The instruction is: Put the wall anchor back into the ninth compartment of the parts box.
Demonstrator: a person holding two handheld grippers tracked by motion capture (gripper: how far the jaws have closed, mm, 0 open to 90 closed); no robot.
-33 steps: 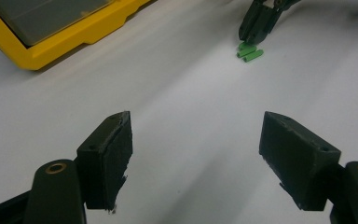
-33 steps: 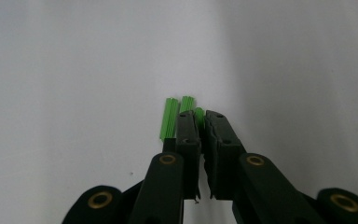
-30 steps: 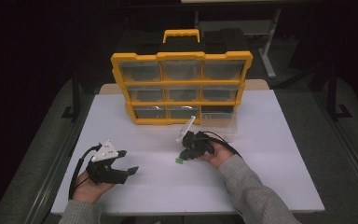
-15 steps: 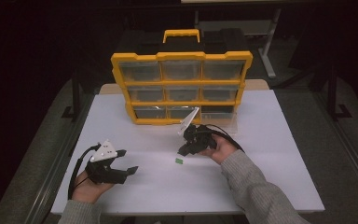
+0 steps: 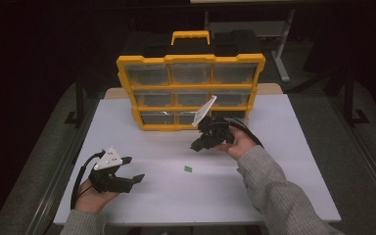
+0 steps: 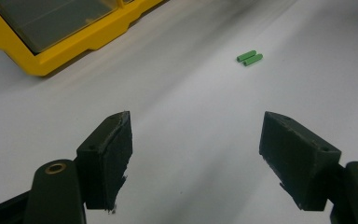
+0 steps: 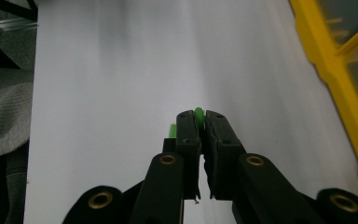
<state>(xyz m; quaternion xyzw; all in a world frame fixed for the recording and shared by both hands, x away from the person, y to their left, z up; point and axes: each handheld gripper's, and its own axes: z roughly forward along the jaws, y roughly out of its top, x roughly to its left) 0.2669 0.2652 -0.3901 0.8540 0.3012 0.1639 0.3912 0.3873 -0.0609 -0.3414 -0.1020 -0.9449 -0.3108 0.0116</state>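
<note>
While my right gripper (image 7: 198, 122) stands nearly shut on one small green piece (image 7: 198, 112) at its tips, item at risk: that shallow pinch may slip; green pair (image 6: 250, 57) lies ahead of my wide-open, empty left gripper (image 6: 196, 140).

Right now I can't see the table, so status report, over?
Right gripper shut on a green piece. Left gripper open, empty. Two green pieces on table. Path to yellow case looks clear.
</note>
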